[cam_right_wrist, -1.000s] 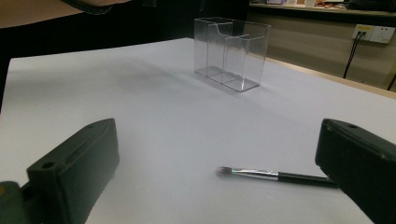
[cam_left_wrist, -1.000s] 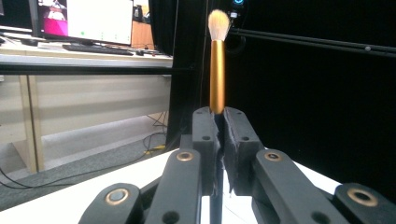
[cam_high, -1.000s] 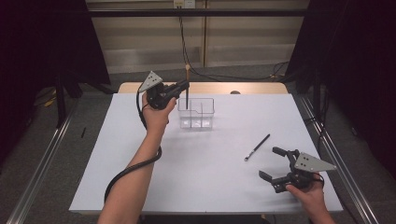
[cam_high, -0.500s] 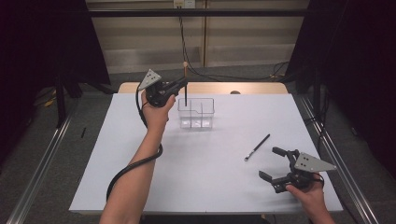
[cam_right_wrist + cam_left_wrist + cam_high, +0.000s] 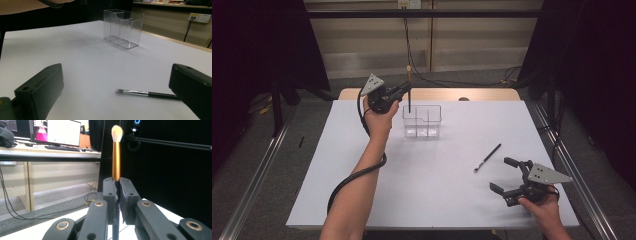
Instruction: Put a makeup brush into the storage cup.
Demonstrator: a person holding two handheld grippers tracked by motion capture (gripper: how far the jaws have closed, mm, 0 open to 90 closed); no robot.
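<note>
In the high view, the left gripper (image 5: 406, 90) is clenched on a makeup brush (image 5: 409, 92), which stands upright with its pale bristle tip up and its dark handle pointing down. The handle's lower end hangs just over the left end of a clear acrylic organizer (image 5: 422, 121), which sits on the white table (image 5: 422, 190) just below and to the right of that claw. The right gripper (image 5: 506, 174) rests at the near right of the table with its jaws spread and nothing between them. A second, thin black brush (image 5: 487, 158) lies flat on the table just ahead and left of that claw, apart from it.

In the left gripper view, the two black pads press together on the makeup brush (image 5: 116, 160); its gold ferrule and cream bristles rise straight above the jaws and the dark handle runs down between them.

In the right gripper view, the jaws stand wide apart at the picture's two lower corners. The thin black brush (image 5: 147, 93) lies on the table between and just beyond them, bristles toward the left jaw and handle reaching the right jaw. The clear acrylic organizer (image 5: 123, 28) stands well ahead, divided into compartments.
</note>
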